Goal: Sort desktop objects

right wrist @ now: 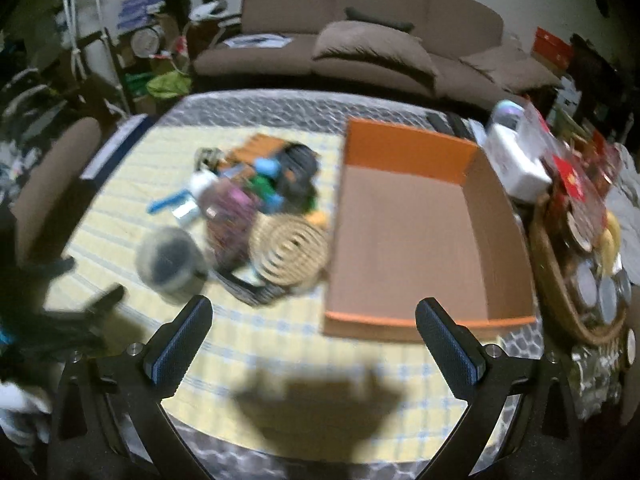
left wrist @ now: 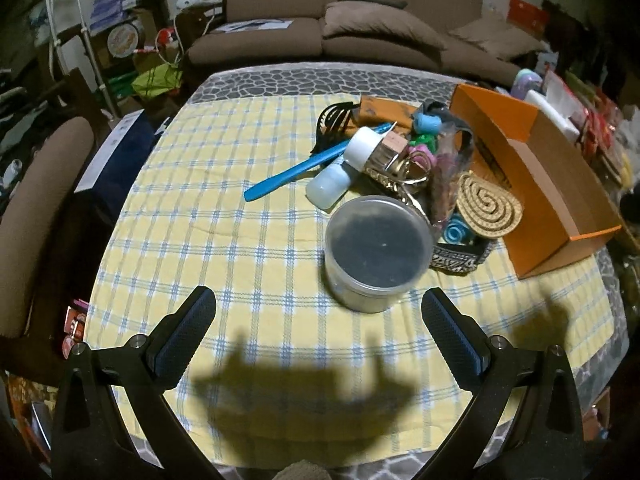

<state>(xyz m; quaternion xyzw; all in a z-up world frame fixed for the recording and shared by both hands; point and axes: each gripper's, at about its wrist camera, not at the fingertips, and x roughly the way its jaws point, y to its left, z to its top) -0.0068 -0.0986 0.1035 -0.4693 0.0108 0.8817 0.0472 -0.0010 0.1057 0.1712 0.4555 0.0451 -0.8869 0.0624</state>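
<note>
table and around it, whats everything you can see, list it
tablecloth: 1, yellow with blue checks, over the table
orange box: 1, open, nothing inside, right side
round tub: 1, clear with dark contents, nearest the left gripper
blue stick: 1, left edge of the pile
white bottle: 1, lying in the pile
woven coil mat: 1, tan, beside the box
sofa: 1, brown, behind the table
left gripper: open, holding nothing
right gripper: open, holding nothing
</note>
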